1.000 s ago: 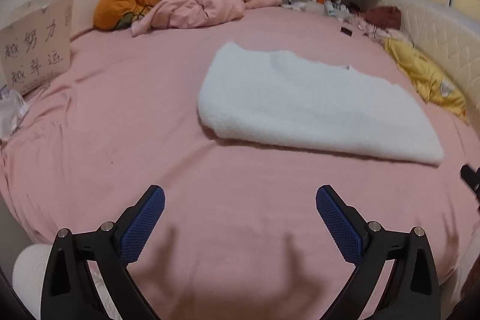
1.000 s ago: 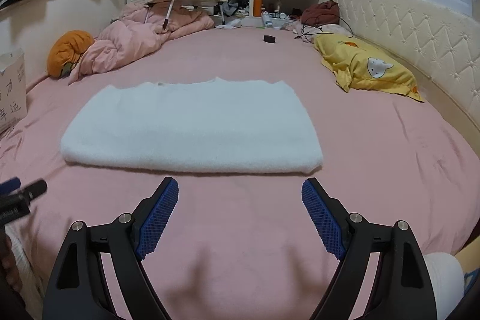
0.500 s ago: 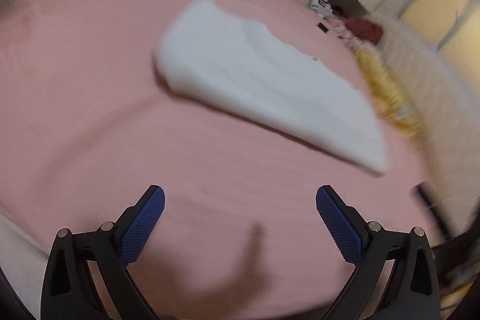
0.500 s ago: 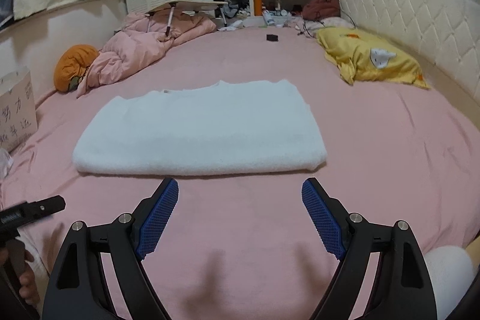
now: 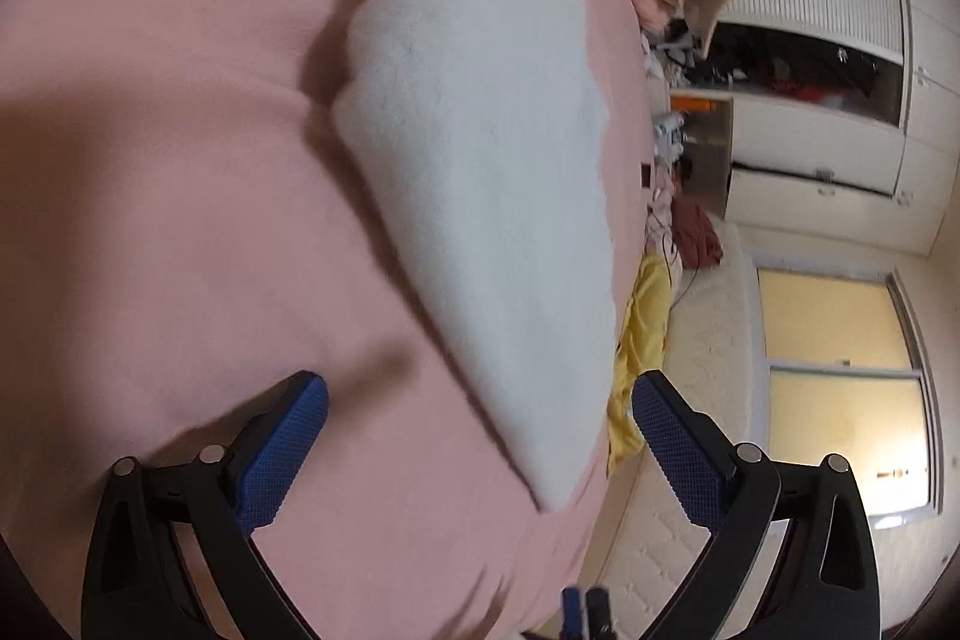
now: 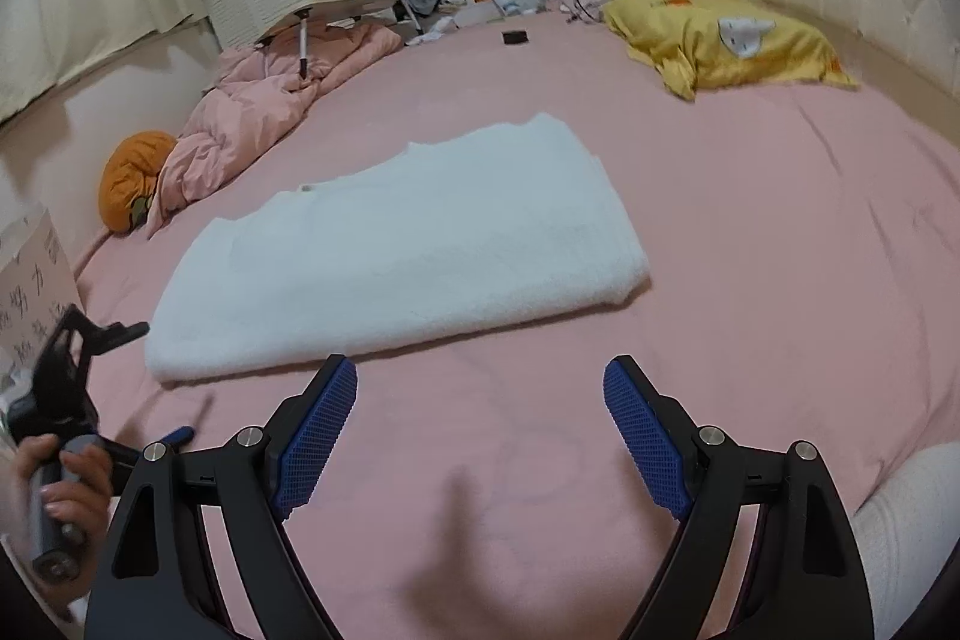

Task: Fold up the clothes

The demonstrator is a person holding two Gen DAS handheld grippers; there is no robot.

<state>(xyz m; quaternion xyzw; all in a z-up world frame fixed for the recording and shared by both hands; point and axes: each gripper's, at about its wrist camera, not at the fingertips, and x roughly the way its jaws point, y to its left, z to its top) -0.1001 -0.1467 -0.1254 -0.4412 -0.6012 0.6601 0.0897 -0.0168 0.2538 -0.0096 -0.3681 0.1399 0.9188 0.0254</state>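
The folded white garment (image 6: pixel 396 244) is lying flat on the pink bed (image 6: pixel 750 280); the left gripper (image 5: pixel 480 451) and right gripper (image 6: pixel 480 436) are being held spread apart, empty, near its edge; the left view is being rolled sideways.

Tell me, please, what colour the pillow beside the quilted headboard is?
Yellow, with a small white cat face printed on it; the pillow shows best in the right wrist view.

A cardboard box (image 6: pixel 33 292) at the bed's edge bore handwritten Chinese characters, of which 努力 could be made out on its upper line in the right wrist view, while the characters below were cut off and could not be read.
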